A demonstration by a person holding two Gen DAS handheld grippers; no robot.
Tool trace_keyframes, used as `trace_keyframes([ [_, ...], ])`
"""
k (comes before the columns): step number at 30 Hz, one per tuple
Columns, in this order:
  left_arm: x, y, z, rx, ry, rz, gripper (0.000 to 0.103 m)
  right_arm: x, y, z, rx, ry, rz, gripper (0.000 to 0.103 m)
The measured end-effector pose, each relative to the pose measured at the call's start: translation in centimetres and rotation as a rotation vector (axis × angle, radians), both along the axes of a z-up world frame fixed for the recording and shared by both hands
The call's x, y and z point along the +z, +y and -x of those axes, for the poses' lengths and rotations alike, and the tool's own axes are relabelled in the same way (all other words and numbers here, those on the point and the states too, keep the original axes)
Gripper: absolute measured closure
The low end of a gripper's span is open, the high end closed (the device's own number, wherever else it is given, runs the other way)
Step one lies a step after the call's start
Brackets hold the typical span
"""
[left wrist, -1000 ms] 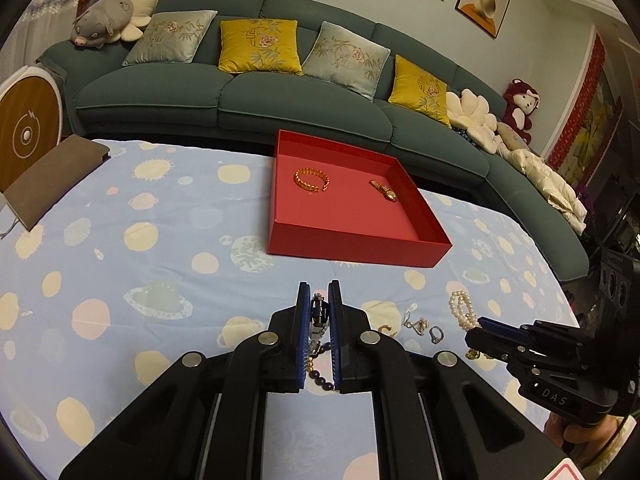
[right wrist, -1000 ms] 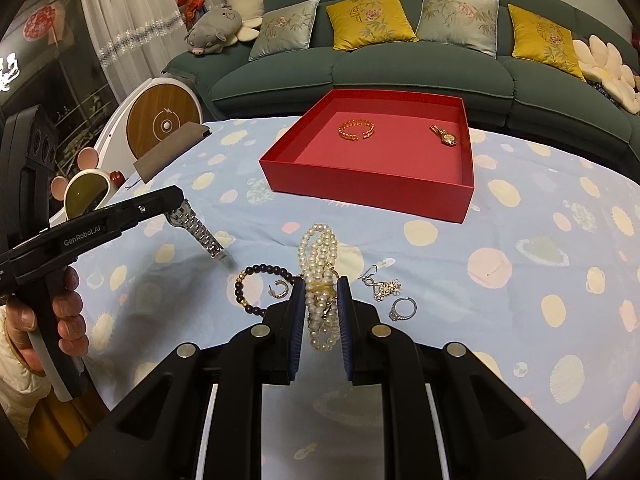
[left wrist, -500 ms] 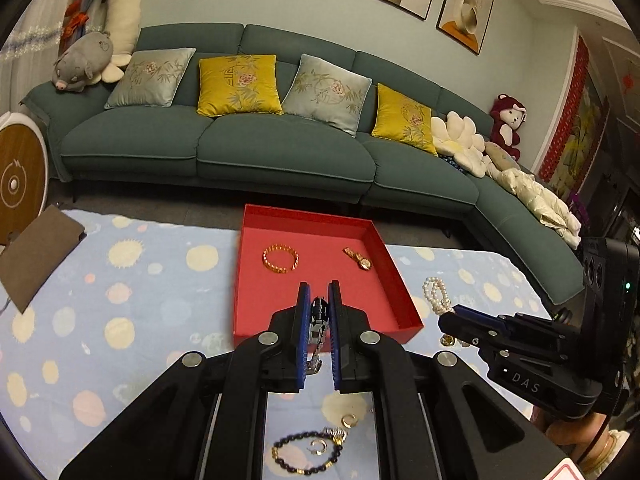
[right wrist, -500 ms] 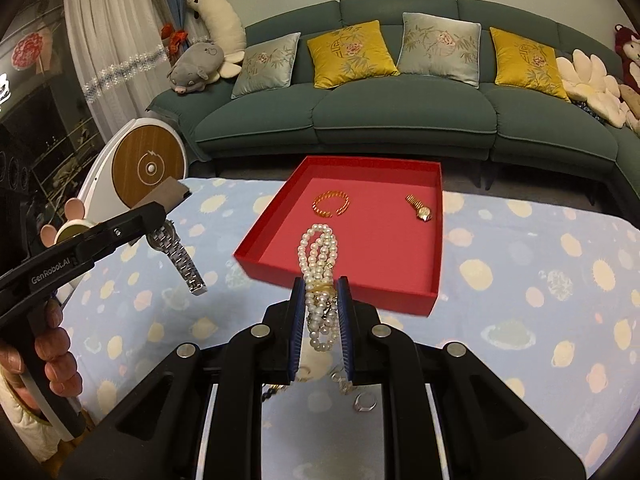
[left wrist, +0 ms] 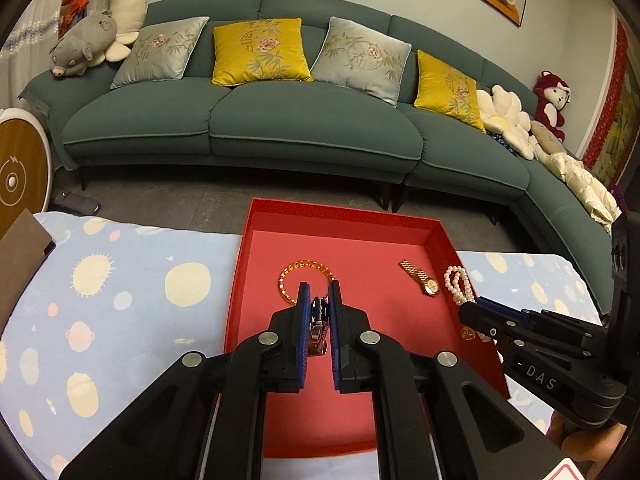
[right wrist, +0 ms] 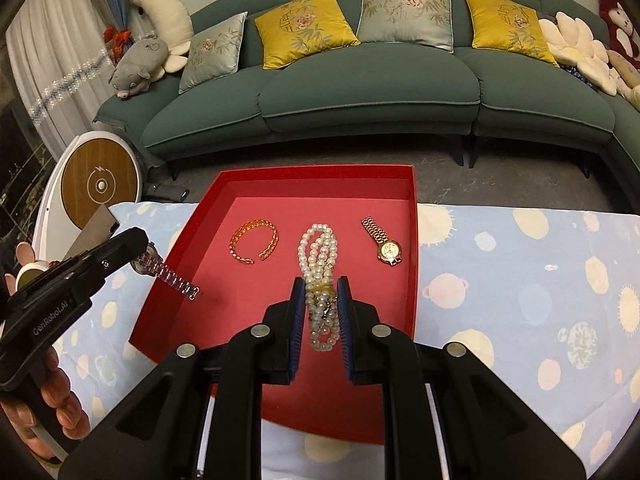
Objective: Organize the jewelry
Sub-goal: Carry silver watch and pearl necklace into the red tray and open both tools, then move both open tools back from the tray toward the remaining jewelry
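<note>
- Our left gripper [left wrist: 318,294] is clamped on a silver watch [right wrist: 166,272], whose band hangs over the left edge of the red tray [right wrist: 414,240].
- Our right gripper [right wrist: 322,288] is clamped on a bundle of pearl strands [right wrist: 318,248], held above the tray's middle.
- Inside the tray lie a gold bracelet [right wrist: 254,242] to the left and a gold watch [right wrist: 384,246] to the right.
- The tray sits on a counter covered by a blue spotted cloth [right wrist: 520,280].

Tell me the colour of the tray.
Red: the tray shows best in the right wrist view.
</note>
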State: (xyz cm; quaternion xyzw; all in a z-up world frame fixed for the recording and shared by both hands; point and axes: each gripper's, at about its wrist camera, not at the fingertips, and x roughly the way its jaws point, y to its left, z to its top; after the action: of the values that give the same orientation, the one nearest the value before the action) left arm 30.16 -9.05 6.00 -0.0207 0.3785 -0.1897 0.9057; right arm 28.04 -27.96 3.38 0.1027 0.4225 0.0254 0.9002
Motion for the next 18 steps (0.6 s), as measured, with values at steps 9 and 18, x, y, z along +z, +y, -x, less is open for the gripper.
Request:
trace_keyframes([
  [9, -2.9, 0.7, -2.1, 0.075, 0.024, -0.016, 0.093, -3.9, 0.5, -3.1, -0.009, 0.054, 0.037, 0.085],
  [18, 2.1, 4.1, 1.6, 0.157, -0.081, -0.009, 0.052, 1.3, -1.5, 1.0, -0.069, -0.113, -0.004, 0.056],
])
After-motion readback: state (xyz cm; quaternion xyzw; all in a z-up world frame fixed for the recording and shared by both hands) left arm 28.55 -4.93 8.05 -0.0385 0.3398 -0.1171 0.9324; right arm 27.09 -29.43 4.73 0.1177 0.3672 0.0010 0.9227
